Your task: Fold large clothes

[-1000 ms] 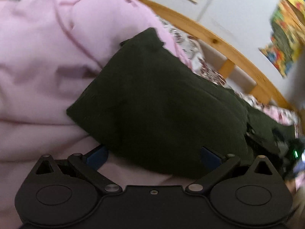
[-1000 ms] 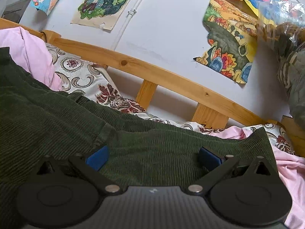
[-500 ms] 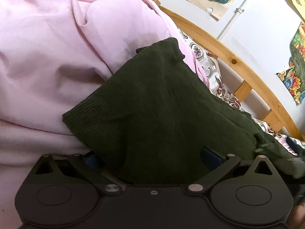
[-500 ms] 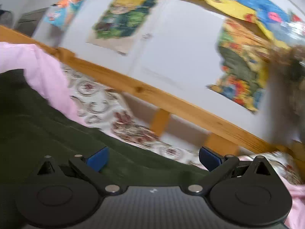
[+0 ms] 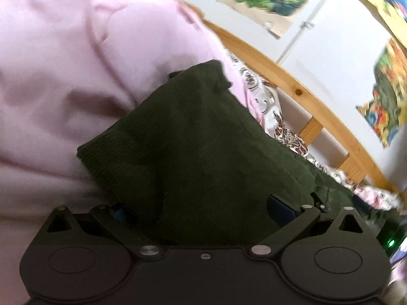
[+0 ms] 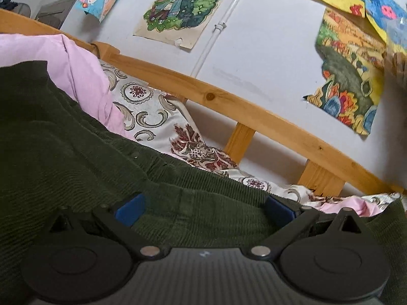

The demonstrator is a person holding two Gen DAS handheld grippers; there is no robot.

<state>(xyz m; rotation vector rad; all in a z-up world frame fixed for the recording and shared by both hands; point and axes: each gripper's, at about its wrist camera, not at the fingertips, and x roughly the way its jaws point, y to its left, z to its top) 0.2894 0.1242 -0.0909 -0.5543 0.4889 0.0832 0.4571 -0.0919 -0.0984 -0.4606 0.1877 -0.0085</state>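
Observation:
A dark green corduroy garment [image 5: 193,137] lies bunched on a pink duvet [image 5: 63,63], with a folded corner pointing up and left. My left gripper [image 5: 201,212] is open and wide at the garment's near edge. The cloth drapes over its left pad [image 5: 119,213], while its right pad [image 5: 279,211] shows. In the right wrist view the same garment [image 6: 51,147] spreads from the left across the bottom. My right gripper [image 6: 203,209] is open too, and cloth lies between its blue pads [image 6: 129,208]. Whether the pads touch the fabric is unclear.
A wooden bed rail [image 6: 229,99] runs along a white wall hung with posters [image 6: 183,7]. A patterned pillow [image 6: 152,111] leans against the rail behind the garment. The pink duvet [image 6: 76,71] bulges high on the left. A dark device with a green light [image 5: 389,241] sits at the far right.
The left gripper has moved in on the garment's edge, and cloth now covers its left pad. The right view swung up toward the wall, then back down onto the corduroy.

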